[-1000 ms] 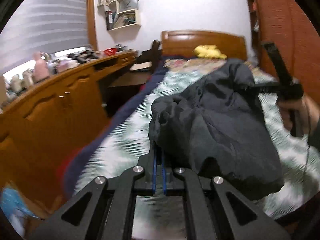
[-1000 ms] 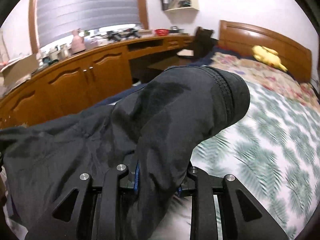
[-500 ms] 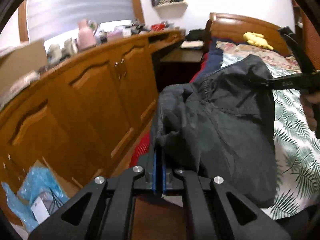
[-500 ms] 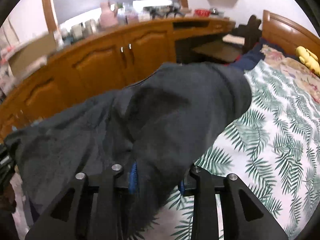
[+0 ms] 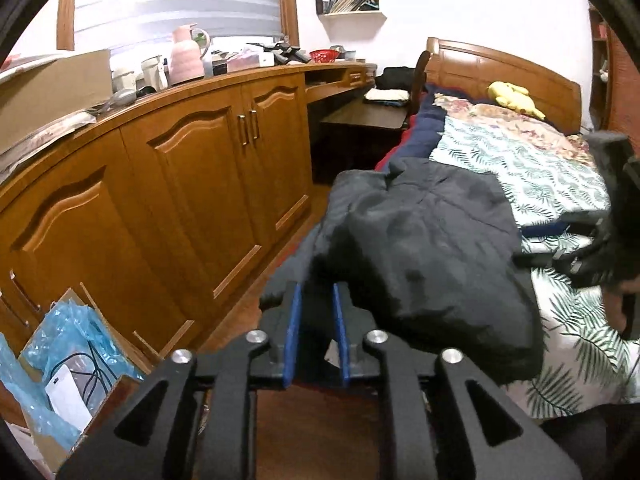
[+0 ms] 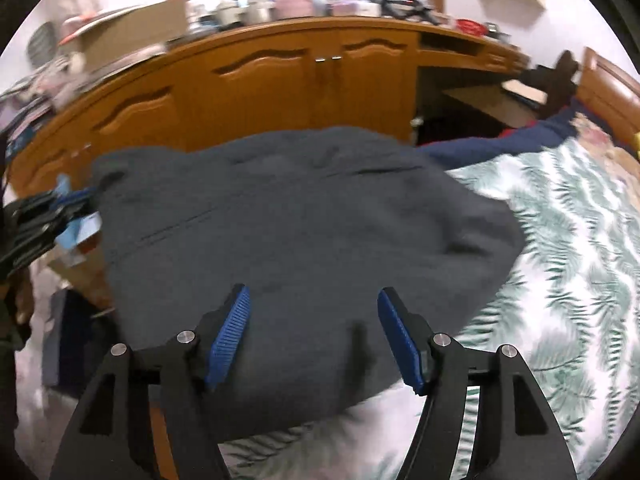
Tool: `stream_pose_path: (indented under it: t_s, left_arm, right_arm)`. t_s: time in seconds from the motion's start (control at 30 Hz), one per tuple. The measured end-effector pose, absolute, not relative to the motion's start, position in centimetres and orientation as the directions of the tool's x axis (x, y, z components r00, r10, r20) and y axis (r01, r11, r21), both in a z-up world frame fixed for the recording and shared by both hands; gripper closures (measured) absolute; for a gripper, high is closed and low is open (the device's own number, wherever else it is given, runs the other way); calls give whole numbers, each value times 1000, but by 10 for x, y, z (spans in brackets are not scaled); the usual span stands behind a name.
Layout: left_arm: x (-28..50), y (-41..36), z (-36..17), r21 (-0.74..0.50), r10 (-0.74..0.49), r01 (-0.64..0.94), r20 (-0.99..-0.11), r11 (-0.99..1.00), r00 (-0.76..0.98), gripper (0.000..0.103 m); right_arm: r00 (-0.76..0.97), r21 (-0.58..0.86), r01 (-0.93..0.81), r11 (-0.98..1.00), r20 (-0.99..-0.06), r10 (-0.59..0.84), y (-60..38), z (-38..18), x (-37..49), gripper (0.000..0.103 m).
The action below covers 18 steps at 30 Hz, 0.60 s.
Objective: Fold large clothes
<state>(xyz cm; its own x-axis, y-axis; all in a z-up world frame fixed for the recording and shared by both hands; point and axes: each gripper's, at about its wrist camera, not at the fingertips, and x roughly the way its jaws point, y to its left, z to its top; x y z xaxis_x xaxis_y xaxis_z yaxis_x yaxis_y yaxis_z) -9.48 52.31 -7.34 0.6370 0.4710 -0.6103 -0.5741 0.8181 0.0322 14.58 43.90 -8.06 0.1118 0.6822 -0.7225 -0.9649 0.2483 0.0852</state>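
Both tools gape — dark rumpled jacket (image 6: 304,220) released.

The right wrist view is smeared: the jars and bottles on the desk (image 6: 280,24) melt into pale blobs, and none can be named. The dark jacket (image 6: 304,232) shows no sharp seam there, and its near edge drops behind the right tongs (image 6: 314,332). In the left wrist view the jacket covers the near corner of the bed (image 5: 560,184), and some of its cloth hides between the pads of the left tongs (image 5: 316,332). The right tongs are cut off at that view's right edge, the holding hand only a dim patch.
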Motion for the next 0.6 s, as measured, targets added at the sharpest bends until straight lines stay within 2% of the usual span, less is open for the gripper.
stream_pose_path:
  t_s: [0.1,0.13,0.23,0.6]
  left_arm:
    - [-98,517,-64,13,455,-559,-597,829,660,76]
    - [-99,515,-62,10,451,-555,-594,832,666,72]
    - [-96,507,-55,8,441,-540,-587,842,679,68]
    - [-75,465,-47,4,407,-492,-568,871,716,59]
  right_arm:
    - [58,118,-971,210,-732,679,448,-98,127,35]
    - [60,110,-972,207,-737,673,453,-104,122,35]
    - [93,86,-970,229,-736,671,459,-120,114,34]
    - [157,52,-964,262,-683,713,418,-94,109,34]
